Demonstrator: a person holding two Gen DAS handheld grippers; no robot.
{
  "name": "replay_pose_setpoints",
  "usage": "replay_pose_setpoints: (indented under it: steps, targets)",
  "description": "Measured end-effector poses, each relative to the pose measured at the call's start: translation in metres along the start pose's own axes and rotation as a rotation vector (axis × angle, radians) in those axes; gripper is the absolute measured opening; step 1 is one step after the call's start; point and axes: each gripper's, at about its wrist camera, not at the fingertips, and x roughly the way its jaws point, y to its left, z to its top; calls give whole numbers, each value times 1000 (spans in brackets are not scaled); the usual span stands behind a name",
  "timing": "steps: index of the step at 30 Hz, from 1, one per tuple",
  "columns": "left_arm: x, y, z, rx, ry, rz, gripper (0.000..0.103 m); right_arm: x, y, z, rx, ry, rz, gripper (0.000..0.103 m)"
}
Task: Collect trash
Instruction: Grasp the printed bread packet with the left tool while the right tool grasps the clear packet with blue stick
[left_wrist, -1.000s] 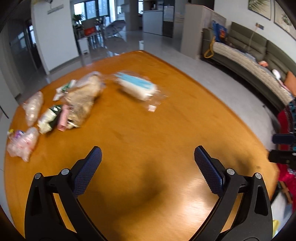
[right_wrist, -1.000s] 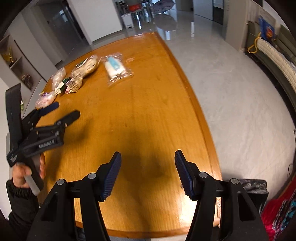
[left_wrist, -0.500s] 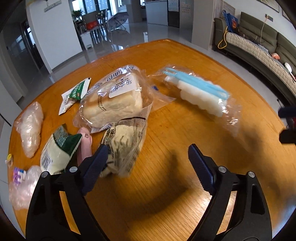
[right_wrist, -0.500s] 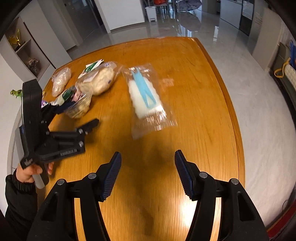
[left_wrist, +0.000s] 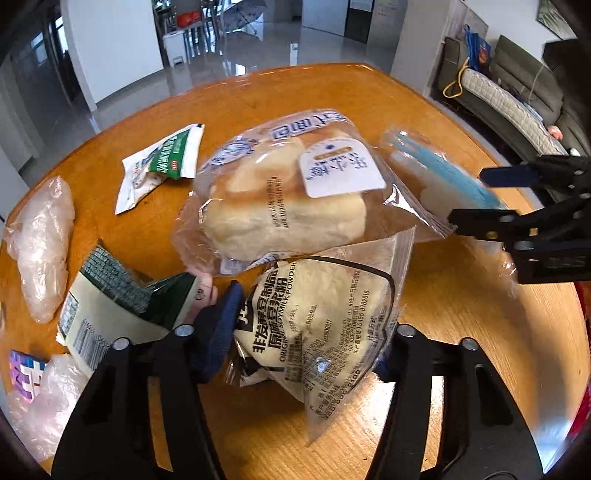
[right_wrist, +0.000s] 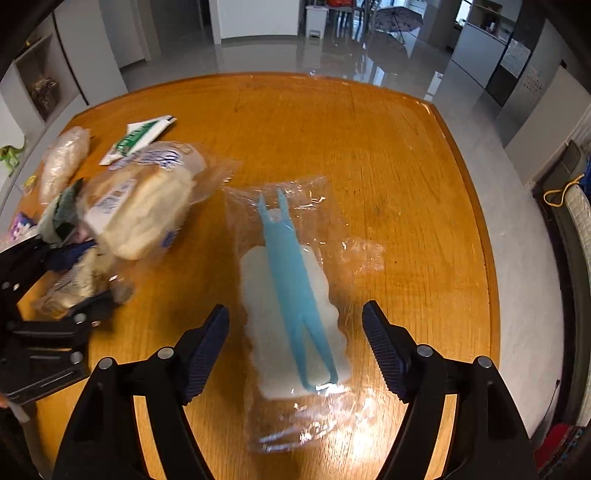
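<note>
While my left jaws (left_wrist: 306, 325) stand apart around the soymilk powder packet (left_wrist: 325, 325), not yet closed on it, the risk I see is crowding: the bread bag (left_wrist: 284, 195) overlaps the packet's far end, so closing here could pinch that bag's film too, or drag the green-and-white carton (left_wrist: 110, 306) lying just beside my left finger. Slippery film may also slide out of a shallow bite.

My right jaws (right_wrist: 295, 343) are released as well, straddling the near end of the clear bag with the blue clip (right_wrist: 291, 280), with gaps on both sides. Loose plastic there could crumple under the pads while the stiff clip stays behind.

That clip bag lies flat near the middle of the worktop (right_wrist: 369, 147), its long axis running straight away from my right jaws, the forked end pointing to the far edge. The packet sits crosswise to the bread bag, its pointed corner toward me, and I judge its long axis roughly along my left jaws.
</note>
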Motion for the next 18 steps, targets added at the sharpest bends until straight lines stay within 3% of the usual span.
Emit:
replay_pose_setpoints:
  steps: [1, 5, 11, 18]
  targets:
    - [-1, -1, 0, -5, 1, 0, 57, 4, -2, -2, 12, 14, 8, 56]
    - [-7, -2, -7, -15, 13, 1, 54, -4, -8, -18, 27, 17, 50, 40]
    - [-19, -7, -27, -65, 47, -55, 53, -35, -7, -59, 48, 4, 112, 37]
    - [-47, -46, -55, -33, 12, -86, 53, -78, -5, -111, 63, -21, 138, 38]
